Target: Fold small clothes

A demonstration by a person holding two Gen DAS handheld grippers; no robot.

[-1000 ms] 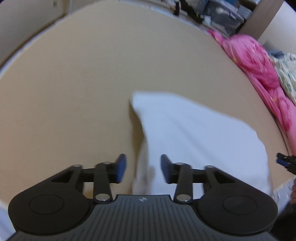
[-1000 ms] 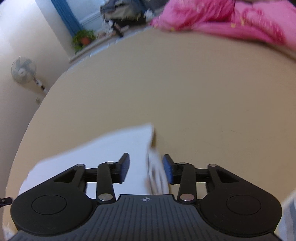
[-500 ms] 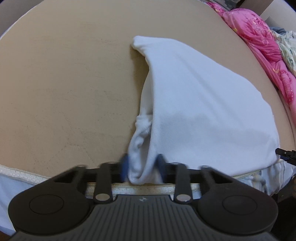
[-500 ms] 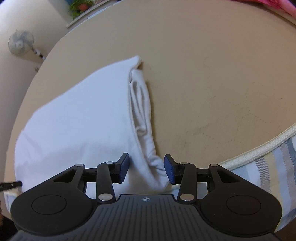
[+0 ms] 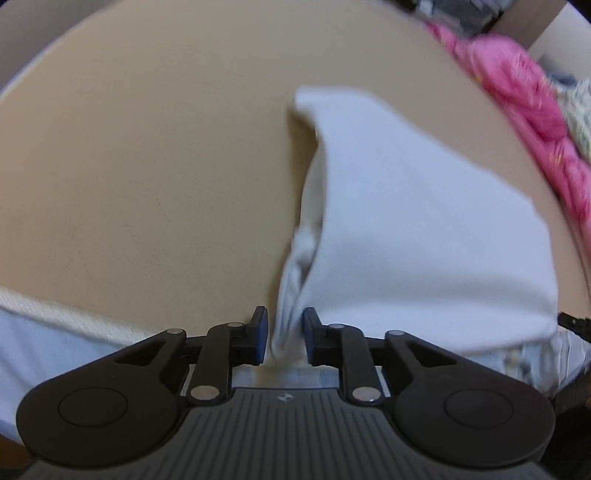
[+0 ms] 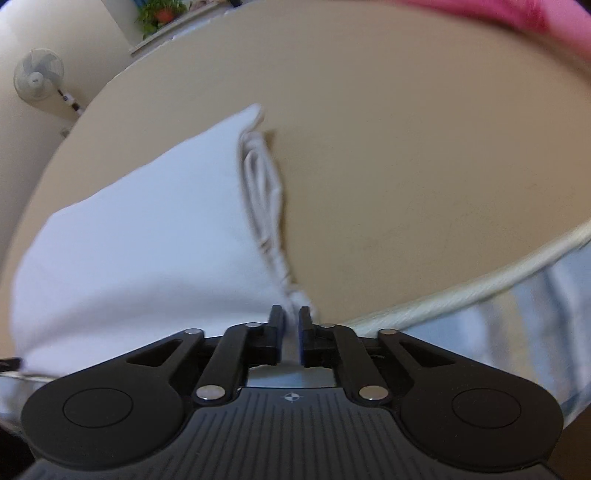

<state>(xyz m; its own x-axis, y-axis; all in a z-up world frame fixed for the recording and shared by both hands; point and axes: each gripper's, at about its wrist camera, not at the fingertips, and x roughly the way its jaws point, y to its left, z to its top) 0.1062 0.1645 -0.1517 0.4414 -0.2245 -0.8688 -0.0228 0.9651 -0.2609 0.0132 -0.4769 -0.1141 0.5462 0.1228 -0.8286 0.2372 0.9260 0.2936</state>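
A white garment (image 5: 424,221) lies folded on the tan bed surface (image 5: 147,166), its near edge at the bed's front edge. My left gripper (image 5: 284,332) is shut on the garment's near left corner, where the cloth bunches between the blue pads. In the right wrist view the same white garment (image 6: 147,240) fills the left half, its layered right edge running up the middle. My right gripper (image 6: 291,325) is shut on the near right corner, with a thin strip of cloth between the pads.
A pink quilt (image 5: 535,110) lies along the far right of the bed and shows at the top of the right wrist view (image 6: 517,14). The bed's piped front edge (image 6: 480,288) and striped side run below. A wall fan (image 6: 37,77) hangs far left.
Both grippers came down to the garment's near corners and closed on them: the left half a second ago, the right just now. The cloth now bunches between the pads and both views have tilted up.
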